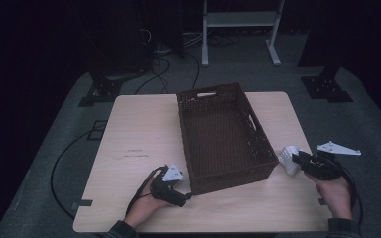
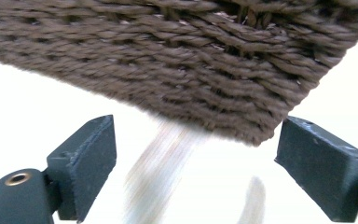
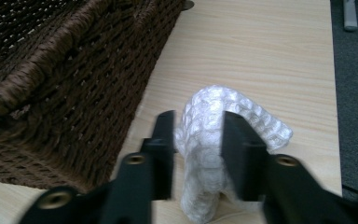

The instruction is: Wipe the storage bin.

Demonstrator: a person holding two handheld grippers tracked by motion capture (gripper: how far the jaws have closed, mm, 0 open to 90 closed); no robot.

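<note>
The right claw (image 3: 198, 154) grips the white bubble-wrap wad (image 3: 214, 135) just right of the brown wicker basket (image 1: 223, 134) — the basket's opening lies left of it. The left claw (image 2: 196, 163) stands open at the basket's near-left corner on the desk (image 1: 134, 129).

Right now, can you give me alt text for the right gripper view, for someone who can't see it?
The right gripper has its two black jaws shut on a crumpled white piece of bubble wrap, held above a light wooden table. A dark brown woven basket stands at the left of the picture, apart from the wrap.
</note>
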